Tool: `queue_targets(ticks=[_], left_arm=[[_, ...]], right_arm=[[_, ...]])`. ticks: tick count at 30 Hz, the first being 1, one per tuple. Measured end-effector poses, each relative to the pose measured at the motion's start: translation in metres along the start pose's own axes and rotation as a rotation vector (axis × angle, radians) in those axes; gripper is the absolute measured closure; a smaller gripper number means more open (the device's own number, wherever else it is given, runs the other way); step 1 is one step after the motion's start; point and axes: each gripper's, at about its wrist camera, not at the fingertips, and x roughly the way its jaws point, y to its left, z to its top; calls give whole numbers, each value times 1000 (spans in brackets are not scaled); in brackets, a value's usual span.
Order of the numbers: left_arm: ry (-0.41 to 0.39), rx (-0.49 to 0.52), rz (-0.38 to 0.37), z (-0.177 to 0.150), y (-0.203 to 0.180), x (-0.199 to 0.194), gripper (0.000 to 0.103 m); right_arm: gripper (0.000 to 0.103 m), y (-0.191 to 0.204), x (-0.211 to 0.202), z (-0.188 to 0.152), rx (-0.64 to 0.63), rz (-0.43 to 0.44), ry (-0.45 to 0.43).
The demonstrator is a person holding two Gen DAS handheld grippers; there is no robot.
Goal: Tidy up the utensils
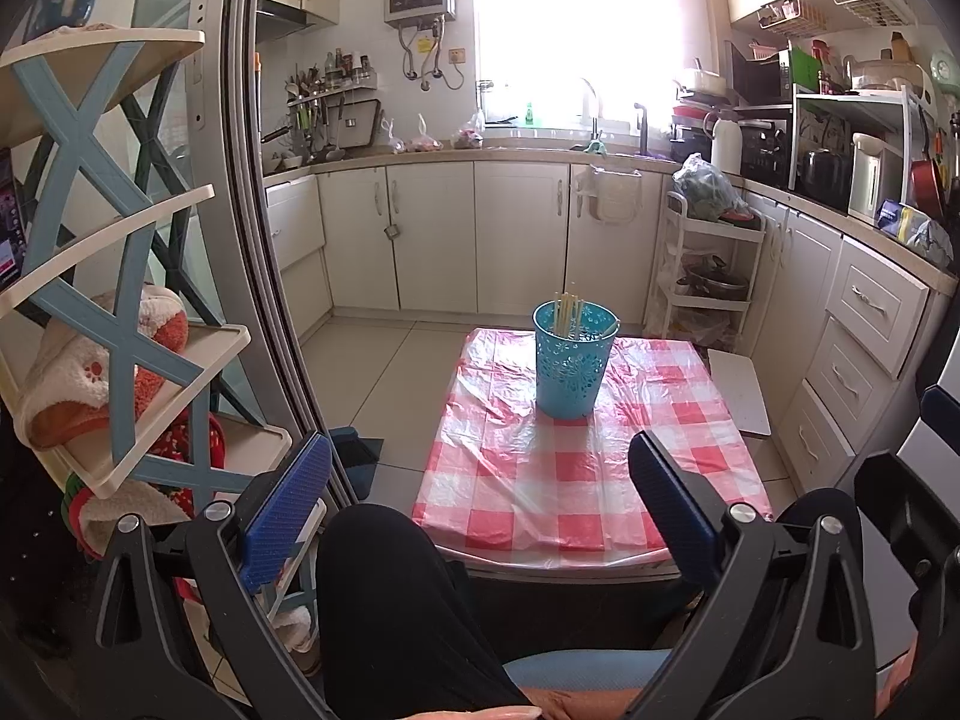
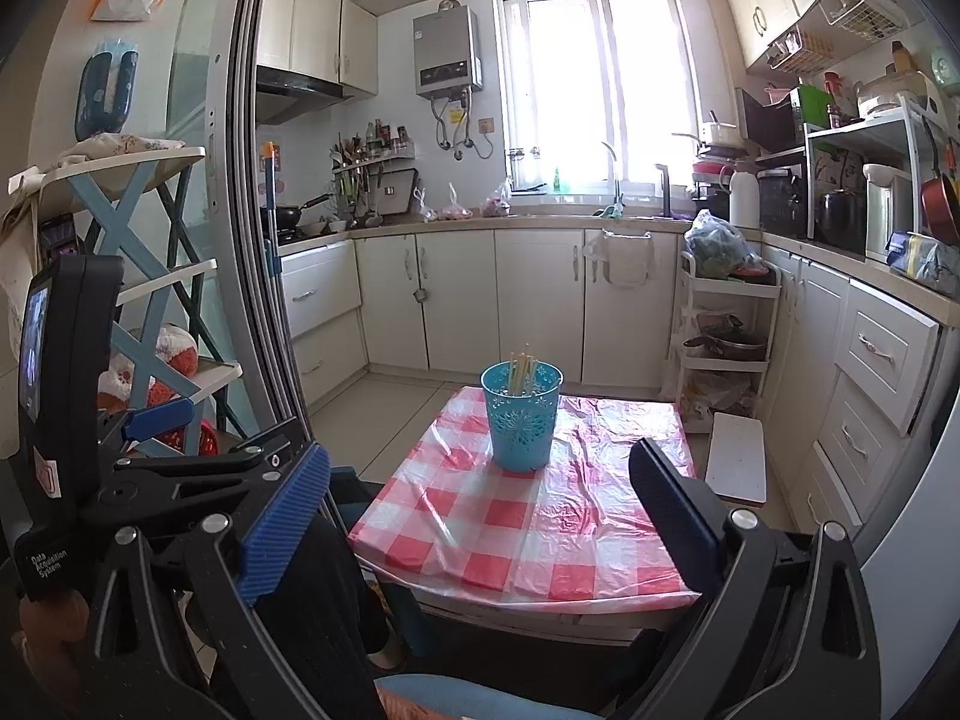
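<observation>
A turquoise perforated utensil holder (image 1: 575, 360) stands upright on the small table with a red-and-white checked cloth (image 1: 516, 480). Pale chopsticks (image 1: 567, 315) stick up out of it, with other utensils I cannot make out. It also shows in the right wrist view (image 2: 521, 415), with the chopsticks (image 2: 522, 373) and the cloth (image 2: 516, 534). My left gripper (image 1: 480, 492) is open and empty, held back from the table's near edge. My right gripper (image 2: 480, 498) is open and empty, also short of the table. The left gripper shows at the right view's left edge (image 2: 162, 414).
A blue-and-cream shelf rack (image 1: 120, 312) stands at the left beside a sliding door frame (image 1: 270, 276). A white trolley (image 1: 708, 276) and a white board (image 1: 739, 381) sit right of the table. Cabinets (image 1: 480, 234) line the back and right. The person's leg (image 1: 384, 612) is below.
</observation>
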Motion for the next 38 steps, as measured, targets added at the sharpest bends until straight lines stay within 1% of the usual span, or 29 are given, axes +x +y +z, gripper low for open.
queue_targets(ticks=[13, 18, 20, 23, 28, 30, 32, 34, 38], left_arm=[[5, 0, 0, -1, 1, 2, 8], [35, -11, -10, 0, 2, 16, 8], [33, -13, -13, 0, 1, 22, 8], [38, -14, -16, 0, 0, 34, 8], [47, 23, 37, 0, -8, 57, 8], [69, 38, 43, 2, -12, 70, 8], [105, 35, 32, 4, -12, 86, 8], [122, 33, 34, 5, -12, 98, 8], [169, 30, 35, 6, -12, 128, 8]], right_arm=[[7, -1, 3, -1, -3, 0, 6], [7, -6, 17, -4, 2, -2, 33], [7, -8, 24, -5, 4, -2, 47], [7, -12, 36, -8, 5, -5, 70], [7, -21, 59, -13, 13, -15, 111], [7, -25, 70, -15, 18, -20, 130], [7, -31, 83, -17, 29, -25, 155], [7, -38, 97, -19, 38, -29, 178], [7, -52, 132, -24, 51, -60, 229]])
